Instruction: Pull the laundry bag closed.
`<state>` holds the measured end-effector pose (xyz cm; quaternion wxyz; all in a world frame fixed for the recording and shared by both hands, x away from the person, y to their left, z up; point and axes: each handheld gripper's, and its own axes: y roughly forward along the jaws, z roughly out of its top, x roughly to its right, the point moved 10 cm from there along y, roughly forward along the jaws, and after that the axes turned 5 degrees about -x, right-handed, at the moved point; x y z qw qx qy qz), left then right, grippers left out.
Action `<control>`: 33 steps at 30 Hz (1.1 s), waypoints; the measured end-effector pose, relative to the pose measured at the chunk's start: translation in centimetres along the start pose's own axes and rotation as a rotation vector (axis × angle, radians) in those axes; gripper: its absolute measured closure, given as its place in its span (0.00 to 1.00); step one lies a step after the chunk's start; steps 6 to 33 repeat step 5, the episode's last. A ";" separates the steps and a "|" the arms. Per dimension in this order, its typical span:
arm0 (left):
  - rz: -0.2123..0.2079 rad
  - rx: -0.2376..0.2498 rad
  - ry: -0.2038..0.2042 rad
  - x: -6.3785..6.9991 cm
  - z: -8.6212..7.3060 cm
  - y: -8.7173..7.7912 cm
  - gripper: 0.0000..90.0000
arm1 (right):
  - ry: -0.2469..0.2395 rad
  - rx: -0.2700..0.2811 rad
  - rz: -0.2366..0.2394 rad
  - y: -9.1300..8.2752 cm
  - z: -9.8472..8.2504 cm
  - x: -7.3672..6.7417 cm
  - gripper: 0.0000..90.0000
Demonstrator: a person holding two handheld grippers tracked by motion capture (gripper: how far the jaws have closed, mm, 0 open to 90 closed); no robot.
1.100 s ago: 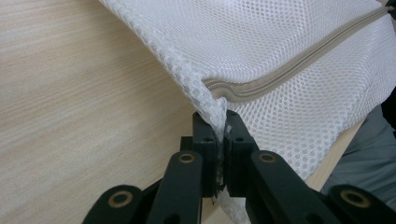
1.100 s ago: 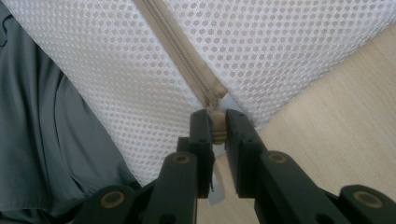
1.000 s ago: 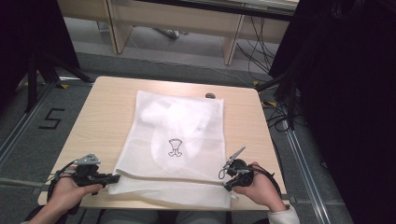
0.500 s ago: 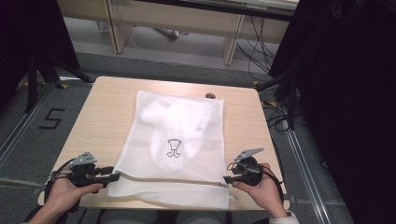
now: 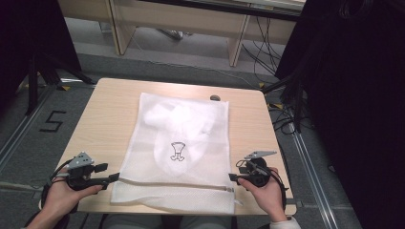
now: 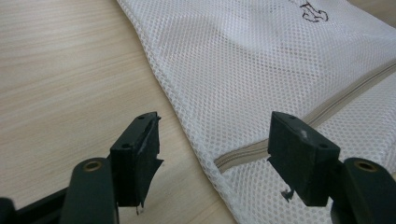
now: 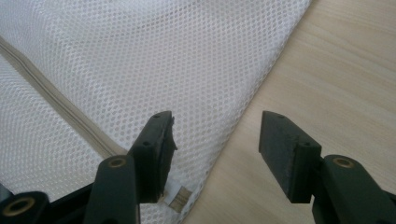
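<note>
A white mesh laundry bag (image 5: pixel 179 143) lies flat on the wooden table (image 5: pixel 105 119), with a white garment bearing a small dark print (image 5: pixel 177 151) inside. A beige zipper (image 5: pixel 176 183) runs across its near end. My left gripper (image 5: pixel 116 177) is open at the bag's left edge, its jaws astride the zipper's end (image 6: pixel 236 156). My right gripper (image 5: pixel 231 177) is open at the bag's right edge (image 7: pixel 247 116), where the zipper's other end and its pull tab (image 7: pixel 177 198) lie by the left jaw. Neither holds anything.
A small dark object (image 5: pixel 215 98) rests at the table's far edge behind the bag. Bare wood flanks the bag on both sides. Black stands and cables (image 5: pixel 286 109) are on the floor to the right, and a "5" (image 5: pixel 51 121) marks the floor at left.
Both grippers have drawn back slightly from the bag toward the near table edge and settled at the zipper's two ends. The right gripper swung outward to the right. The bag has not moved.
</note>
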<state>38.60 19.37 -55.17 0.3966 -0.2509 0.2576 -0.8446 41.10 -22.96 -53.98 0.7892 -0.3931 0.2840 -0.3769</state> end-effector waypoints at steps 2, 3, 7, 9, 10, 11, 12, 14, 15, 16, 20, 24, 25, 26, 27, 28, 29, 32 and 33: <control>-0.008 -0.009 0.011 0.1 -0.1 0.0 0.37 | 0.005 0.005 -0.003 0.1 0.0 0.0 0.48; -0.003 -0.004 0.026 0.1 0.0 0.0 0.37 | 0.009 0.002 -0.003 0.1 0.0 0.0 0.47; -0.002 0.001 0.031 0.2 0.1 0.0 0.37 | 0.031 0.003 -0.011 0.0 0.0 0.0 0.47; -0.002 0.001 0.031 0.2 0.1 0.0 0.37 | 0.031 0.003 -0.011 0.0 0.0 0.0 0.47; -0.002 0.001 0.031 0.2 0.1 0.0 0.37 | 0.031 0.003 -0.011 0.0 0.0 0.0 0.47; -0.002 0.001 0.031 0.2 0.1 0.0 0.37 | 0.031 0.003 -0.011 0.0 0.0 0.0 0.47; -0.002 0.001 0.031 0.2 0.1 0.0 0.37 | 0.031 0.003 -0.011 0.0 0.0 0.0 0.47; -0.002 0.001 0.031 0.2 0.1 0.0 0.37 | 0.031 0.003 -0.011 0.0 0.0 0.0 0.47; -0.002 0.001 0.031 0.2 0.1 0.0 0.37 | 0.031 0.003 -0.011 0.0 0.0 0.0 0.47; -0.002 0.001 0.031 0.2 0.1 0.0 0.37 | 0.031 0.003 -0.011 0.0 0.0 0.0 0.47; -0.002 0.001 0.031 0.2 0.1 0.0 0.37 | 0.031 0.003 -0.011 0.0 0.0 0.0 0.47; -0.002 0.001 0.031 0.2 0.1 0.0 0.37 | 0.031 0.003 -0.011 0.0 0.0 0.0 0.47; -0.002 0.001 0.031 0.2 0.1 0.0 0.37 | 0.031 0.003 -0.011 0.0 0.0 0.0 0.47; -0.002 0.001 0.031 0.2 0.1 0.0 0.37 | 0.031 0.003 -0.011 0.0 0.0 0.0 0.47; -0.002 0.001 0.031 0.2 0.1 0.0 0.37 | 0.031 0.003 -0.011 0.0 0.0 0.0 0.47; -0.002 0.001 0.031 0.2 0.1 0.0 0.37 | 0.031 0.003 -0.011 0.0 0.0 0.0 0.47; -0.002 0.001 0.031 0.2 0.1 0.0 0.37 | 0.031 0.003 -0.011 0.0 0.0 0.0 0.47; -0.002 0.001 0.031 0.2 0.1 0.0 0.37 | 0.031 0.003 -0.011 0.0 0.0 0.0 0.47; -0.002 0.001 0.031 0.2 0.1 0.0 0.37 | 0.031 0.003 -0.011 0.0 0.0 0.0 0.47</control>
